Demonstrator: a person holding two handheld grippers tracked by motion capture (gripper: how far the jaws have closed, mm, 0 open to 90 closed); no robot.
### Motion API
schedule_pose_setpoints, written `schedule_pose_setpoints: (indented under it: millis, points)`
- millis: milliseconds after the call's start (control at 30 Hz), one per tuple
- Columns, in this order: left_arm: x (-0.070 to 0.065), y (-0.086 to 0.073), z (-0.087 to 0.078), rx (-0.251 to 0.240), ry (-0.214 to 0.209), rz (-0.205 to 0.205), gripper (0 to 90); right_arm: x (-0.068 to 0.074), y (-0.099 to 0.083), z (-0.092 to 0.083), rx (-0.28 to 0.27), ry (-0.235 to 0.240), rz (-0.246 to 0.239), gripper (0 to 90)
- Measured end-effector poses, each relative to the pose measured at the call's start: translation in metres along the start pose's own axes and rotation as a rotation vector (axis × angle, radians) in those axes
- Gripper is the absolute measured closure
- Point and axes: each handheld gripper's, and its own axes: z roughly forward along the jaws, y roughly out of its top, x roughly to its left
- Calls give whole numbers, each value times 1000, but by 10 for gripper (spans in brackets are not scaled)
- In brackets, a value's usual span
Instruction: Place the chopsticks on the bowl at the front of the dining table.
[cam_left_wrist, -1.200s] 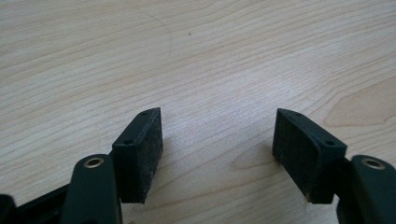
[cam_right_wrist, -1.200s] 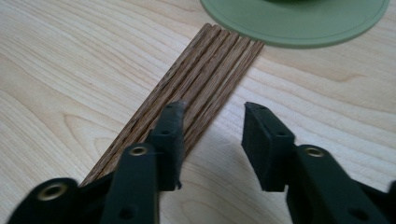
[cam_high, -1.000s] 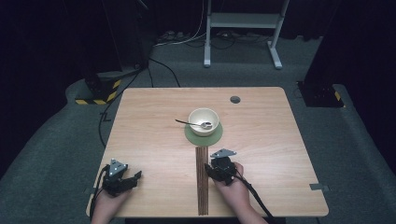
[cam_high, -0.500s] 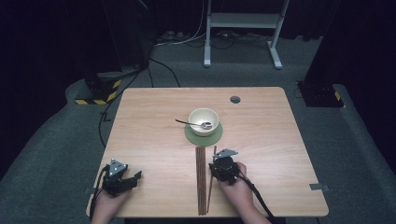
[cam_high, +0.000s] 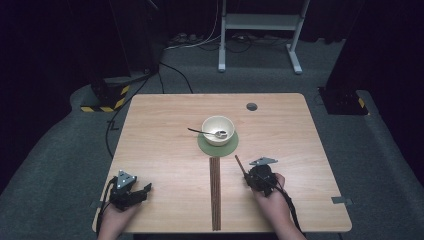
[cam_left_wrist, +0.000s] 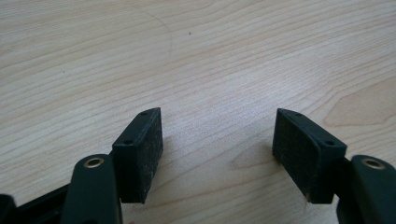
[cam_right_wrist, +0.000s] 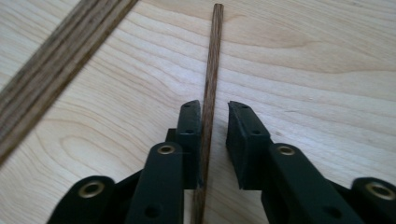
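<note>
Between black jaws, slim round stick (cam_right_wrist: 212, 70) (dark-grained wood)

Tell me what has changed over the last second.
The right gripper closed its jaws on one stick and carried it right, away from the stick row. The left gripper, bowl and spoon stayed put.

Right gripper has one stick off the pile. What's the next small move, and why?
Probably squeeze slightly tighter first. The right gripper has just been closing with the stick between its fingers; it lies against one finger, but a gap shows at the other's tip. It is already apart from the pile, so a loose hold might drop it.
</note>
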Motion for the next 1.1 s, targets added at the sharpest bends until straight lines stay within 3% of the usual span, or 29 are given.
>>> schedule_pose_setpoints:
  millis: [100, 333, 533, 767, 867, 900, 1000, 1067, 1100]
  points:
    - [0, 0, 0, 0, 0, 0, 334, -2, -2, -3, 22, -54, -33, 738]
    - [0, 0, 0, 1, -1, 1, 333, -5, -6, -9, 45, -57, -5, 702]
    - [0, 0, 0, 4, -1, 6, 333, -2, -6, -12, 68, -63, -19, 754]
    - [0, 0, 0, 1, -3, 3, 332, -2, -3, -12, 90, -56, -26, 753]
    - [-1, 0, 0, -5, -6, -18, 333, -2, -2, -11, 90, -63, -36, 751]
    - [0, 0, 0, 2, -4, 2, 333, -2, -2, -10, 87, -61, -38, 747]
    - [0, 0, 0, 1, -5, 3, 332, -3, -2, -10, 85, -55, -47, 743]
    - [0, 0, 0, 3, -5, 3, 332, -3, -2, -10, 90, -49, -43, 764]
    - [0, 0, 0, 3, -5, 2, 333, -5, -1, -11, 93, -55, -45, 828]
